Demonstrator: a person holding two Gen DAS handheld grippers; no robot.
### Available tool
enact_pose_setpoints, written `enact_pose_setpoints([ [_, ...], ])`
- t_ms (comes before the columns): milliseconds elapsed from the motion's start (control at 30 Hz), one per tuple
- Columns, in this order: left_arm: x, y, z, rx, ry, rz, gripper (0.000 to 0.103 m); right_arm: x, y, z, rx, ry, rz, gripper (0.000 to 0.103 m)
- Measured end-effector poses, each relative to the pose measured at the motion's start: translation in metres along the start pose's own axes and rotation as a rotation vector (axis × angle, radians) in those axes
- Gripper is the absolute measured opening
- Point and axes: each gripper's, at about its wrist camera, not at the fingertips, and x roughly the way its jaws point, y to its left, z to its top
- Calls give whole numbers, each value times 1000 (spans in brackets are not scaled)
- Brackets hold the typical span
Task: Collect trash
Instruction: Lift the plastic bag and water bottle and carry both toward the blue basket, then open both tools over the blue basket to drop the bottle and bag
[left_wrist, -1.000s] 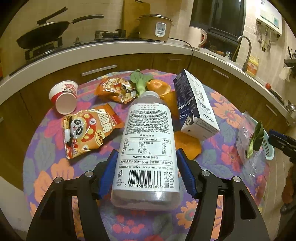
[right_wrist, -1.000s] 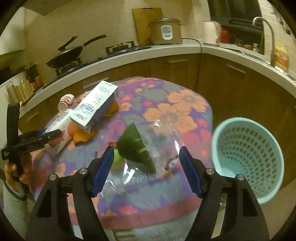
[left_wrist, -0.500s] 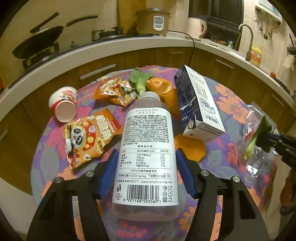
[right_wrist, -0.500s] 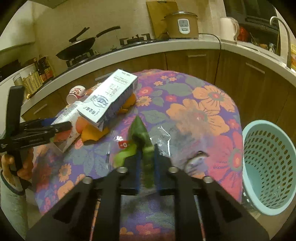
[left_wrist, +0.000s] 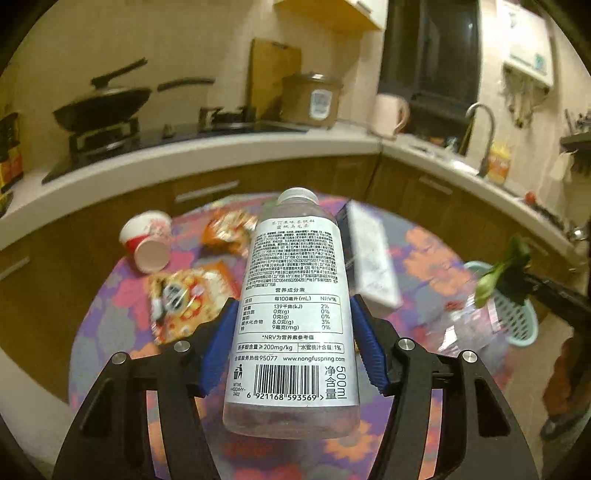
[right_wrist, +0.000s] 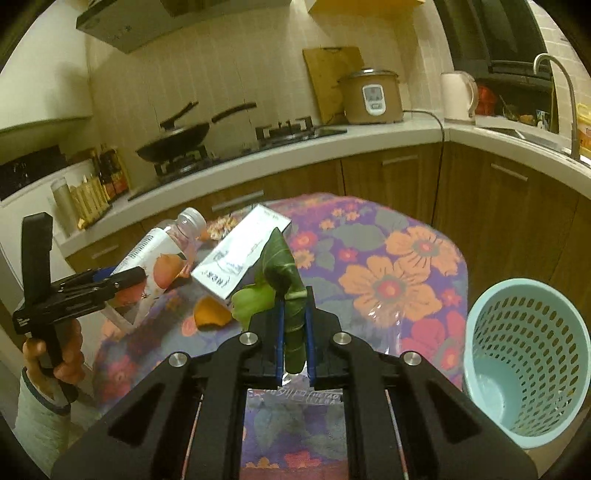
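Note:
My left gripper (left_wrist: 291, 343) is shut on a clear plastic bottle (left_wrist: 295, 302) with a white label and holds it above the floral table (left_wrist: 424, 254); the bottle also shows in the right wrist view (right_wrist: 155, 254). My right gripper (right_wrist: 294, 332) is shut on a green vegetable leaf (right_wrist: 284, 273), lifted above the table near a clear plastic bag (right_wrist: 384, 325). The leaf also shows at the right of the left wrist view (left_wrist: 506, 273). A light blue perforated trash basket (right_wrist: 524, 354) stands on the floor to the right of the table.
On the table lie a milk carton (right_wrist: 240, 251), orange peel (right_wrist: 212, 314), two snack bags (left_wrist: 184, 299) and a tipped paper cup (left_wrist: 147, 243). A curved kitchen counter (right_wrist: 332, 144) with stove, pan and rice cooker runs behind.
My right gripper closed on the green leaf and lifted it off the plastic bag. My left gripper raised the bottle up off the table.

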Motion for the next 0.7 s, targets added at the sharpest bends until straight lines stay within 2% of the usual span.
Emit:
enact_pose_setpoints([
  [200,0,-60,22,49,-63,-106,58,-20,-38,-2,52,-32,-56,7],
  [433,28,-157,37,115,-32,-218,59,-47,-102,-14,138,-56,-147,7],
  [700,74,-264,46,119,23,-306,59,-63,-185,-44,280,-71,-240,7],
])
